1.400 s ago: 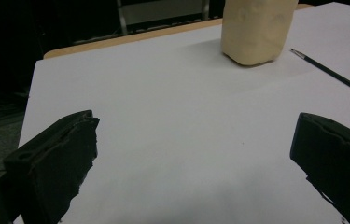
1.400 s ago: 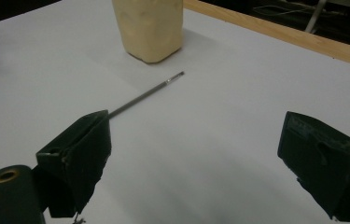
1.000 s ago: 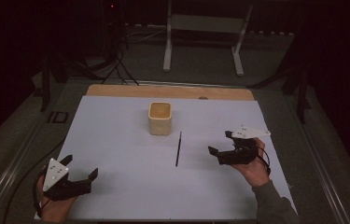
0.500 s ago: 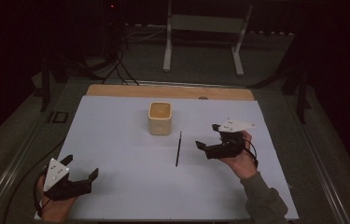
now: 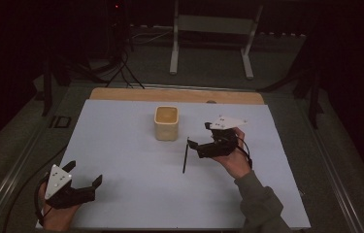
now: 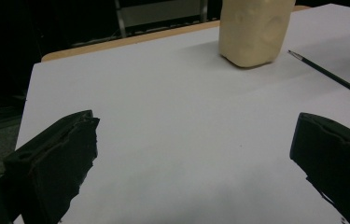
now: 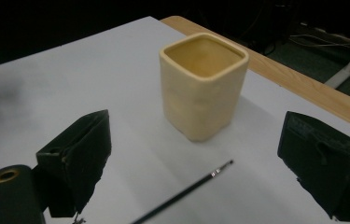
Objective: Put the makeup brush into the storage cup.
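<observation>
Thin black paintbrush lies flat on the white sheet covering the desk, just beside and in front of the cream square cup, apart from it, tip end pointing roughly toward the cup; in the right gripper view the brush runs diagonally between and below the two fingers, metal ferrule toward the cup. Right gripper hovers close over the upper part of the brush, fingers spread wide, holding nothing. Left gripper rests near the front left corner of the sheet, well apart from brush and cup, fingers likewise wide open and empty; its view shows the brush far off beside the cup. Judged step: approach to pick up the brush. To do it well: turn the wrist so the fingers straddle the handle crosswise, lower until both tips nearly touch the sheet, close on the handle near mid-length rather than at the ferrule. Risk: a thin round handle may roll or slip out if pinched off-centre
</observation>
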